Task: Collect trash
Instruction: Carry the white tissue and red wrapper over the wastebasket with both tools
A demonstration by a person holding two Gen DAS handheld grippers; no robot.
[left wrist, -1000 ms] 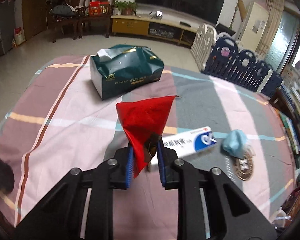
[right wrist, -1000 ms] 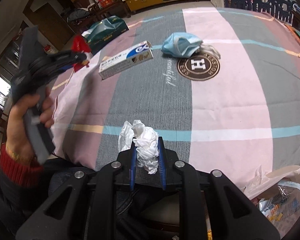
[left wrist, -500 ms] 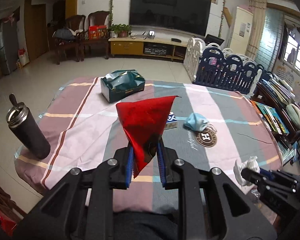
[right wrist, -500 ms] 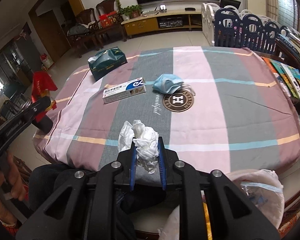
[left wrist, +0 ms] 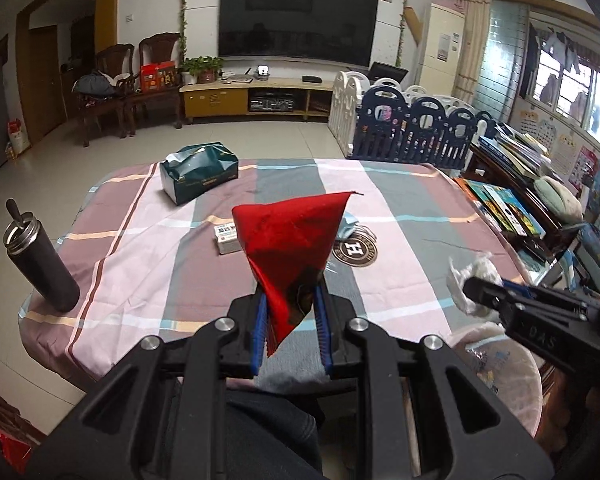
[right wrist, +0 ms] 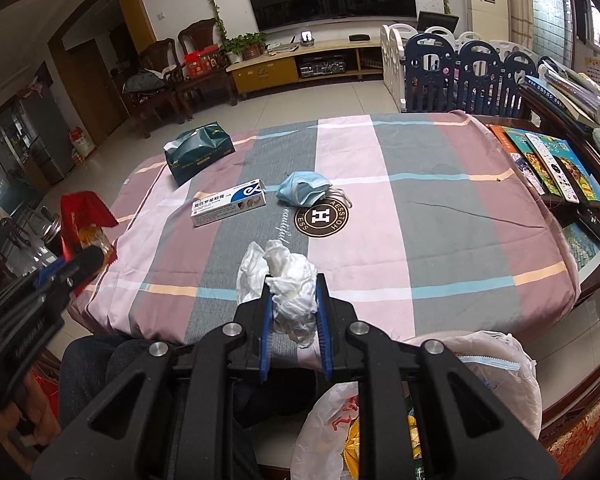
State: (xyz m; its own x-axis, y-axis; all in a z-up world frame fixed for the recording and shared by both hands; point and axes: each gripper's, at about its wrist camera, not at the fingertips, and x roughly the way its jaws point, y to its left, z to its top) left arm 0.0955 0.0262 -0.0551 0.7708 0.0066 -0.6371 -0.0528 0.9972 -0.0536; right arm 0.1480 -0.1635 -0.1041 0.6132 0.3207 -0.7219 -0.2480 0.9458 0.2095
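Observation:
My left gripper (left wrist: pixel 290 314) is shut on a red snack wrapper (left wrist: pixel 292 236), which sticks up between the blue pads above the table's near edge. A crumpled white tissue (right wrist: pixel 290 284) sits pinched in my right gripper (right wrist: pixel 292 306), also held over the near edge. Each gripper shows in the other's view: the right gripper (left wrist: pixel 482 290) with its tissue (left wrist: pixel 468 276), and the left gripper (right wrist: pixel 78 266) with the wrapper (right wrist: pixel 80 214). A white plastic trash bag (right wrist: pixel 496 360) gapes below at the right. A medicine box (right wrist: pixel 228 202) and a blue face mask (right wrist: pixel 304 188) lie on the striped tablecloth (right wrist: pixel 440 240).
A dark green tissue box (right wrist: pixel 198 152) sits at the table's far left. A black flask (left wrist: pixel 40 264) stands at the left corner. Books (right wrist: pixel 552 164) are stacked on a low stand to the right. A person's dark trouser legs (left wrist: pixel 268 432) are under the grippers.
Both grippers have risen and drawn back from over the table to its near edge, each keeping its hold. The trash bag has come into view below the right gripper.

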